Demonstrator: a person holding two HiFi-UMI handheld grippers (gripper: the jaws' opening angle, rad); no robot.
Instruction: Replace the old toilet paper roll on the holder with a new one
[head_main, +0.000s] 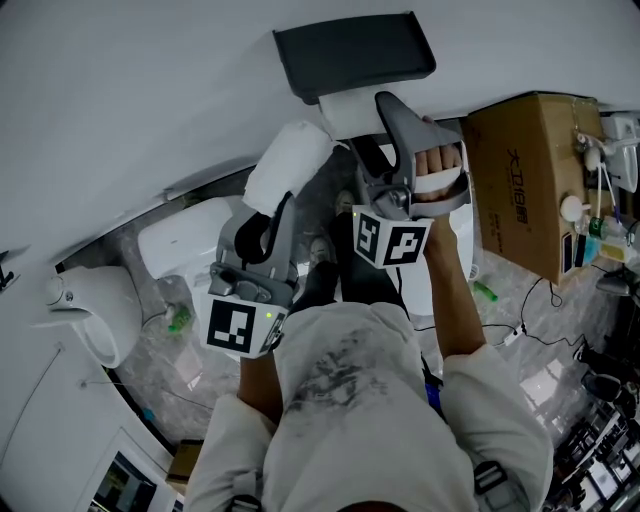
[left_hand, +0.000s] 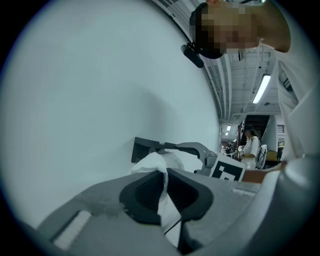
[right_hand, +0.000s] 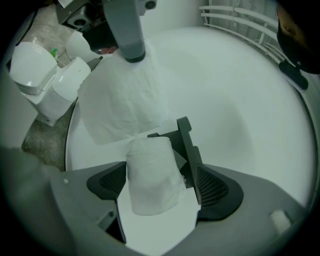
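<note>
A dark holder (head_main: 355, 55) is fixed to the white wall, and a small white paper roll (head_main: 348, 112) hangs right under it. In the right gripper view this roll (right_hand: 152, 172) sits on the holder (right_hand: 187, 142) between the wide-apart jaws of my right gripper (right_hand: 160, 190). The gripper is open, and its right pad stands clear of the roll. My left gripper (head_main: 272, 212) is shut on a fold of paper (left_hand: 162, 192) of a bigger white roll (head_main: 287, 165), held just left of and below the holder. The same roll (right_hand: 122, 105) hangs from a left fingertip (right_hand: 127, 30).
A white toilet (head_main: 195, 240) and a white wall fixture (head_main: 95, 305) stand at lower left. A cardboard box (head_main: 530, 180) with bottles and cables beside it is at the right. A person (left_hand: 248, 145) stands far off in the background.
</note>
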